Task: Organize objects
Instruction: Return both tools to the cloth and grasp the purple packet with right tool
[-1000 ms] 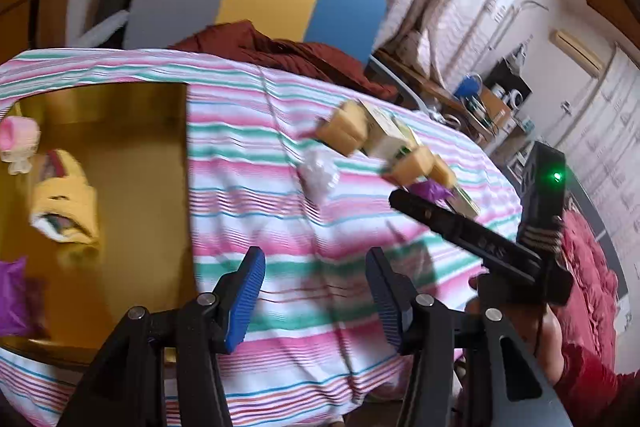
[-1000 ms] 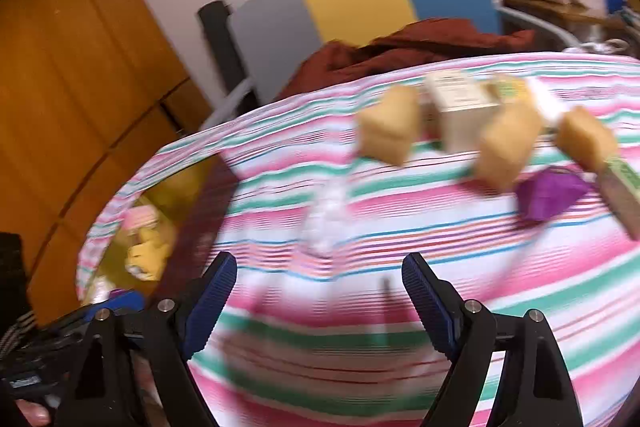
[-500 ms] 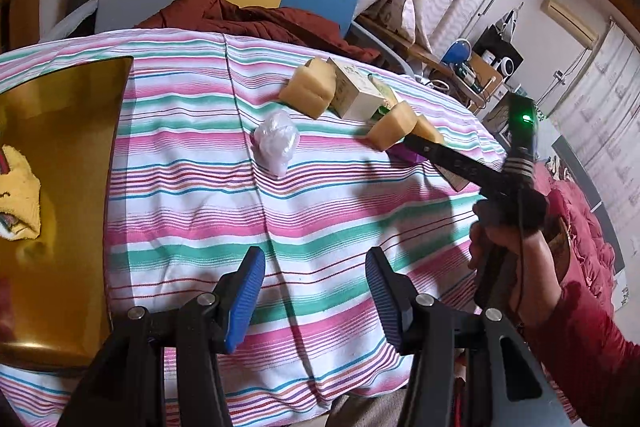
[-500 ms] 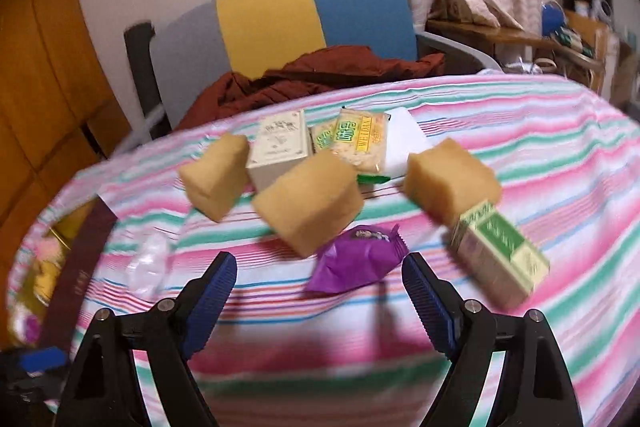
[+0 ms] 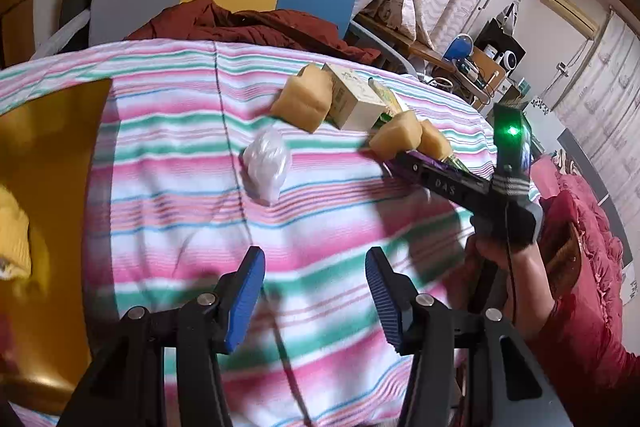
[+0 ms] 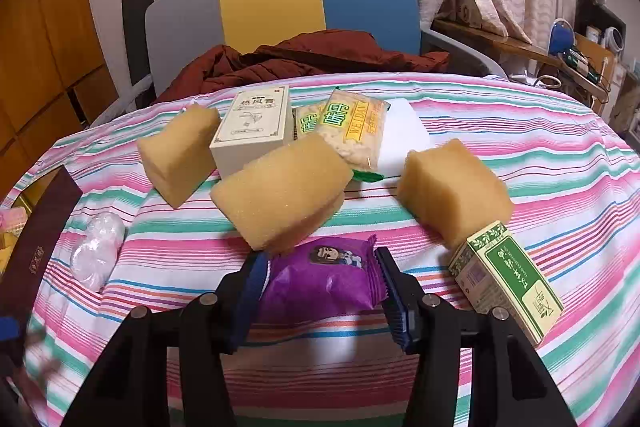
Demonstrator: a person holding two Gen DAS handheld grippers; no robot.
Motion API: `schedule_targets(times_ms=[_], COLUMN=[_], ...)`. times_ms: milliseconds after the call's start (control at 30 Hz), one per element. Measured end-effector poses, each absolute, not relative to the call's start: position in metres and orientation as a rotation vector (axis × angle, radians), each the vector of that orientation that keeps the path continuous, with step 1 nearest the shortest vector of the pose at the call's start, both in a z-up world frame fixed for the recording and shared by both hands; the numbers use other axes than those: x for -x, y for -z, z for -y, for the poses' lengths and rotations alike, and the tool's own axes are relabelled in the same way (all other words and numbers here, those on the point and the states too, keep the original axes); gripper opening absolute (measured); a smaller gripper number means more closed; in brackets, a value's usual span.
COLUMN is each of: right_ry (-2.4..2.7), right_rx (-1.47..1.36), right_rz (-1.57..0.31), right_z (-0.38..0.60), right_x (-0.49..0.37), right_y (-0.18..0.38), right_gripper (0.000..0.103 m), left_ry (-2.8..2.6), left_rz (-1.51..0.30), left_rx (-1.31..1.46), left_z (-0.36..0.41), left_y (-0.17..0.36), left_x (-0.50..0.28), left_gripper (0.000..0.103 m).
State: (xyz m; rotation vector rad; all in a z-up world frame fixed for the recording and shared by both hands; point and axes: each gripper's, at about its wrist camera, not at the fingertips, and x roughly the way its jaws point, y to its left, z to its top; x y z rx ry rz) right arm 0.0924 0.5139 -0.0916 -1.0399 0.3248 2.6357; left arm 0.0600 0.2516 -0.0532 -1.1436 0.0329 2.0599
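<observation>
Purple foil is what your right gripper [image 6: 318, 301] has straddled: the purple snack packet [image 6: 324, 277] lies low in the middle of the right wrist frame, between the blue pads, its long axis running left to right across the jaws. The pads flank both ends and look close to touching, though I cannot tell whether they grip yet. A yellow sponge [image 6: 282, 193] sits just above it, touching its upper edge. Your left gripper [image 5: 314, 301] hangs wide open and empty over the striped bench [image 5: 344, 227], well apart from the packet; the right is plainly nearer.
</observation>
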Motion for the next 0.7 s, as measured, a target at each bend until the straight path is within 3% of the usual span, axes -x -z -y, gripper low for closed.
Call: schedule_targets(times_ms=[200, 333, 700], right_ry=[-2.638, -2.641, -2.634], right_rx=[1.024, 1.018, 1.027], right_rz=[-0.379, -0.396, -0.381], right_z=[-0.516, -0.516, -0.515], right_x=[-0.098, -0.099, -0.096], right_y=[0.095, 0.096, 0.098], right_gripper=[0.053, 0.053, 0.053], left_ry=[-2.11, -2.167, -2.194], left_rz=[-0.08, -0.157, -0.241], left_rx=[1.174, 1.156, 1.133], left_z=[-0.27, -0.283, -0.32], left_y=[0.063, 0.066, 0.082], left_x=[-0.038, -0.027, 0.011], left_gripper=[0.053, 0.064, 0.066])
